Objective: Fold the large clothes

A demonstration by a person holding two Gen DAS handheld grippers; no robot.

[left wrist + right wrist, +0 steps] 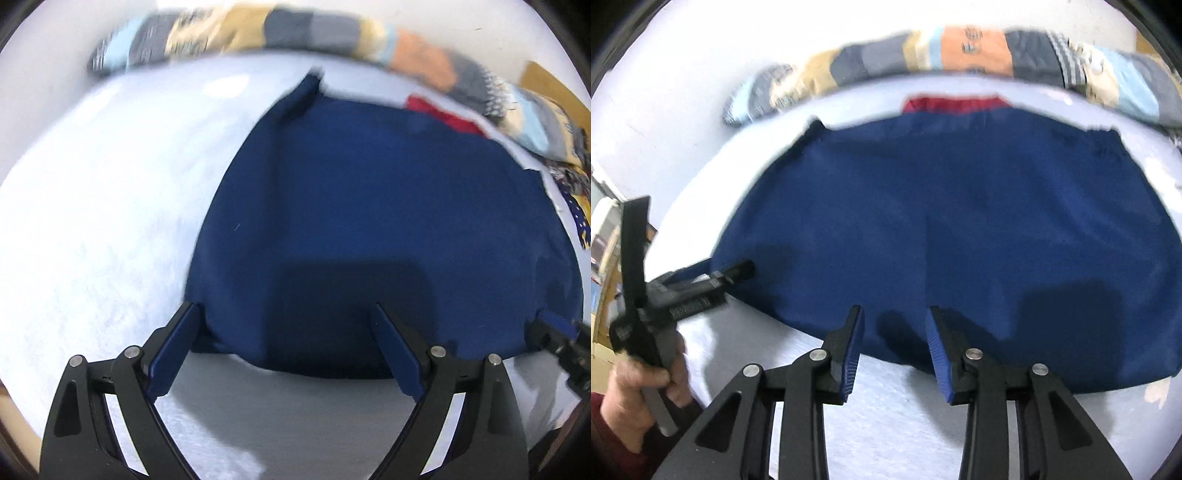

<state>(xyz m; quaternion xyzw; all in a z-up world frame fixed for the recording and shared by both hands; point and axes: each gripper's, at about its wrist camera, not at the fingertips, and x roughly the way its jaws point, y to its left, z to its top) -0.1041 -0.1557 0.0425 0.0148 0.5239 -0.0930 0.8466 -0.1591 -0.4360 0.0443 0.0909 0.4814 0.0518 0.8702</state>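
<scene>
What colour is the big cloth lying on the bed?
Dark blue cloth, clearest in the right wrist view.

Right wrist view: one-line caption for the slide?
Right gripper open above the near edge of a blue garment spread flat on a white bed, left gripper at its corner.

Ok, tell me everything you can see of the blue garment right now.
The blue garment is a large dark-blue piece of smooth woven-looking cloth, lying spread flat on the white sheet. A faint crease runs down its middle. Its far edge looks gathered, with a small tab at the far left corner and red cloth just beyond it. Shadows fall across the near part. The left gripper and right gripper hover open over the near hem; I can't tell if the fingertips touch it.
</scene>
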